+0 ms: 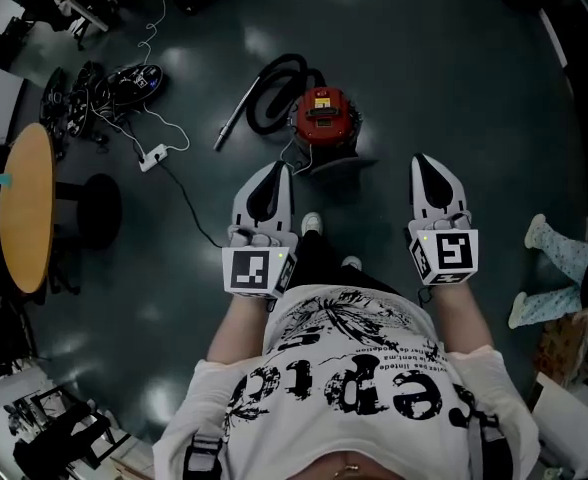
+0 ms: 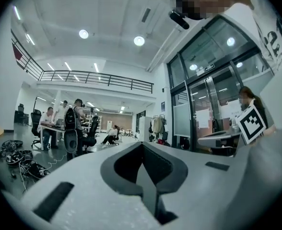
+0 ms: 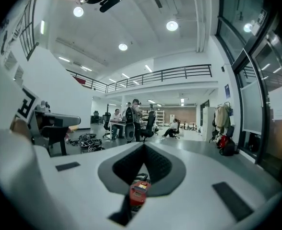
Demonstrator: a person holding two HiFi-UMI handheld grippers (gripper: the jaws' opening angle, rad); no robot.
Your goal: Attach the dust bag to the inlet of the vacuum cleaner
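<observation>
A red canister vacuum cleaner (image 1: 324,118) stands on the dark floor ahead of the person's feet, its black hose (image 1: 269,88) coiled to its left. I see no dust bag in any view. My left gripper (image 1: 277,166) is held up, pointing level, its jaws shut with nothing between them. My right gripper (image 1: 421,160) is held beside it at about the same height, its jaws also meeting at the tip and empty. The right gripper view shows the vacuum cleaner (image 3: 138,192) far below through the slot behind the shut tip of the right gripper (image 3: 144,145). The left gripper (image 2: 142,143) faces an open office hall.
A round wooden table (image 1: 26,208) stands at the left. A white power strip (image 1: 154,155) with cables lies on the floor near a heap of black gear (image 1: 84,98). Another person's legs (image 1: 559,258) are at the right edge. People sit at desks (image 2: 59,123) far off.
</observation>
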